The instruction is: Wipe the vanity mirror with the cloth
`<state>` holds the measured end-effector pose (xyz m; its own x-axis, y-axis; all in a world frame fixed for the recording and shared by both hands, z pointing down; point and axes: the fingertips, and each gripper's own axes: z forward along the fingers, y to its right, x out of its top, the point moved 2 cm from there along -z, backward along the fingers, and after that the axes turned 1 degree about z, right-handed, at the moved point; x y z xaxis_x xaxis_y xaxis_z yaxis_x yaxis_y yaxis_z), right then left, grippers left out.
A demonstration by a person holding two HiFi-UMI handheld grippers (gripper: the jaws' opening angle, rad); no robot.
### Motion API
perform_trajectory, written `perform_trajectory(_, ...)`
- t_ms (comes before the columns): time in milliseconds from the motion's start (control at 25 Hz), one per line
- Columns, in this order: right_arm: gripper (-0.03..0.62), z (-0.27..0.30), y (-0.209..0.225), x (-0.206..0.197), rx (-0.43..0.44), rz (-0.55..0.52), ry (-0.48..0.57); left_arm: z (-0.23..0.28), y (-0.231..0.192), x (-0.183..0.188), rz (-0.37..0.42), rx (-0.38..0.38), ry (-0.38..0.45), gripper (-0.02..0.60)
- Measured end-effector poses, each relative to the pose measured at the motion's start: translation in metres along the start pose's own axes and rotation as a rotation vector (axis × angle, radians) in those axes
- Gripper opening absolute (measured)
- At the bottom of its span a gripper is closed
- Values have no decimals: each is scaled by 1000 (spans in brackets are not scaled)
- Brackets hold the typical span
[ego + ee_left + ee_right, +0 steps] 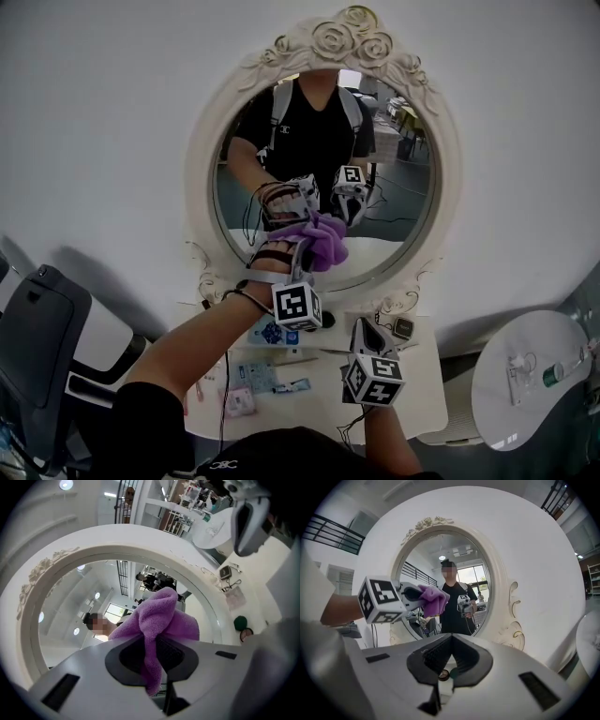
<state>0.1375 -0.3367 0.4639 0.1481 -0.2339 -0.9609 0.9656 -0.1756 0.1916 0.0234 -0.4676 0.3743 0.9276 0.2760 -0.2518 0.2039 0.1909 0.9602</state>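
An oval vanity mirror (281, 150) in an ornate white frame (342, 33) stands on a white vanity table (422, 394). A purple cloth (326, 239) is bunched against the lower part of the glass, and my left gripper (307, 251) is shut on it. In the left gripper view the cloth (159, 620) hangs out from between the jaws in front of the frame (42, 573). My right gripper (363, 326) hovers lower right, off the glass, shut and empty (449, 660). In its view the left gripper (410, 595) presses the cloth (433, 599) on the mirror (464, 564).
Small packets (253, 375) and cards lie on the tabletop. A small dark object (401, 328) sits at the mirror's base. A round white side table (530, 380) with small bottles stands at right. At left stands a dark chair (37, 328).
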Motion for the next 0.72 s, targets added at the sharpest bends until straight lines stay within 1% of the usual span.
perform_trajectory(120,3,-2,-1,-2,-1,-6,-6,4,31,-8,35,-51,-35,54)
perform_trajectory(320,3,-4,-4,-4,-6,-8,-7,11,81,-24,43,-155,-95,55)
perform_trajectory(480,3,-7,-5,-3,-16,-10,-5,16,139,-49,-1,-322,-179,55)
perform_trajectory(560,3,-10,-2,-4,-25,-10,-7,18,168,-65,-42,-405,-228,55)
perform_trajectory(600,3,-11,-1,-5,-30,-10,-10,19,178,-71,-70,-422,-246,55)
perform_trajectory(640,3,-12,0,-7,-34,-9,-15,20,183,-73,-90,-419,-256,54)
perform_trajectory(720,3,-14,2,-12,-40,-7,-28,20,185,-73,-108,-403,-262,54)
